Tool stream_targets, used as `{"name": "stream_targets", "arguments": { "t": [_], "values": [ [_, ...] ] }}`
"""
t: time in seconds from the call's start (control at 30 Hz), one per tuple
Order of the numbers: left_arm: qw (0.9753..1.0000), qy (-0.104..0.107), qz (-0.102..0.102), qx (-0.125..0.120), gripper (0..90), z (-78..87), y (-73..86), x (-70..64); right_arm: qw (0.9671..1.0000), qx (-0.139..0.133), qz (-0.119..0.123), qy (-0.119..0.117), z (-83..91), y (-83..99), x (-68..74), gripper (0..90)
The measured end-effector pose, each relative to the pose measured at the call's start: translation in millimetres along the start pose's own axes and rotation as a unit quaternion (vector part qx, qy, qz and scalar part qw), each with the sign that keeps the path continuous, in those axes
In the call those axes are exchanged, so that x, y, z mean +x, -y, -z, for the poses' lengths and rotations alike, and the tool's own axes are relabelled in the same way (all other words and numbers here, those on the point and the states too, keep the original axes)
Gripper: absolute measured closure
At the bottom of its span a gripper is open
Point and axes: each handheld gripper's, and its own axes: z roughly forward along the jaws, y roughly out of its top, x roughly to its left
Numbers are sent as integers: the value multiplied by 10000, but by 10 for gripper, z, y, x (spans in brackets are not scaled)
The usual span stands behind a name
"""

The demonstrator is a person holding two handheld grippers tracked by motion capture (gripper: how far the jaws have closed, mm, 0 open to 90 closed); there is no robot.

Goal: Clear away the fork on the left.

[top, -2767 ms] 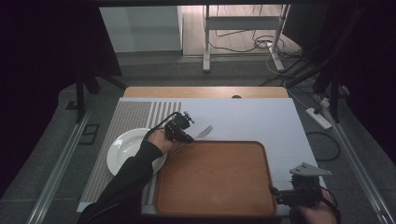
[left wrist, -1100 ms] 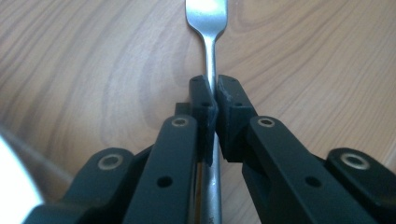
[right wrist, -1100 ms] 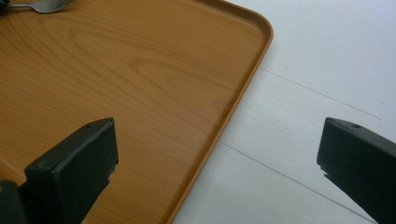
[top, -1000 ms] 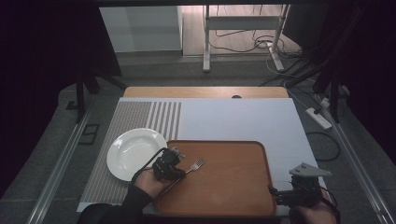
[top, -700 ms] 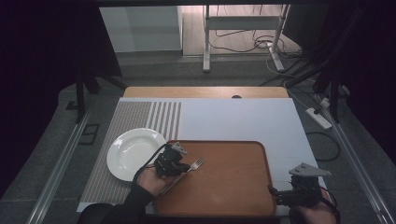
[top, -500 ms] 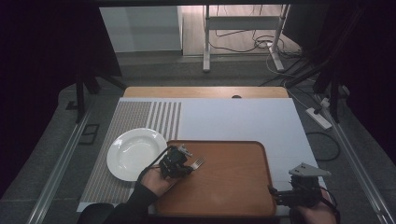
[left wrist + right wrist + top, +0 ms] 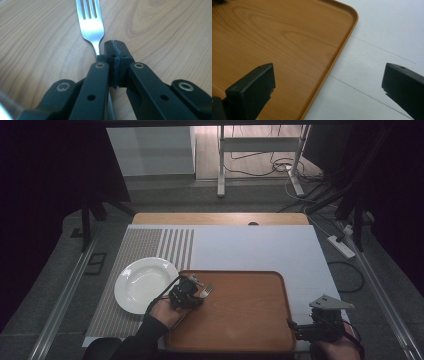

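A steel fork [image 7: 90, 23] lies low over the brown wooden tray [image 7: 162, 27], tines pointing away from me. My left gripper [image 7: 115, 47] is shut, and the fork's neck runs in under its left jaw. In the high view the left gripper [image 7: 194, 291] is over the tray's [image 7: 240, 320] left part, with the fork [image 7: 206, 291] sticking out to the right. My right gripper [image 7: 296, 328] rests at the tray's near right corner. Its jaws [image 7: 329, 72] stand wide open with nothing between them, straddling the tray's rim [image 7: 342, 47].
A white plate [image 7: 142, 284] sits on a striped placemat [image 7: 150, 245] just left of the tray. A white sheet [image 7: 260, 247] covers the tabletop behind and to the right of the tray. Beyond the table are cables and a stand's legs [image 7: 260, 165].
The left gripper carried the fork from the mat behind the tray's left corner onto the tray. Over the last second it only edged slightly. The right gripper has stayed still.
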Motion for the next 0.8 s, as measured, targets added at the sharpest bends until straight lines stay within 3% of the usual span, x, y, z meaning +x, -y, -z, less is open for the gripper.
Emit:
{"name": "stream_targets", "arguments": {
  "t": [0.5,0.8],
  "values": [
    [9990,-150,416,18,894,103,143,220,10000,10,15,-1,-3,-3,0,0],
    [9985,-232,503,-5,894,137,202,289,10000,6,20,0,-3,-4,2,0]
  ]
}}
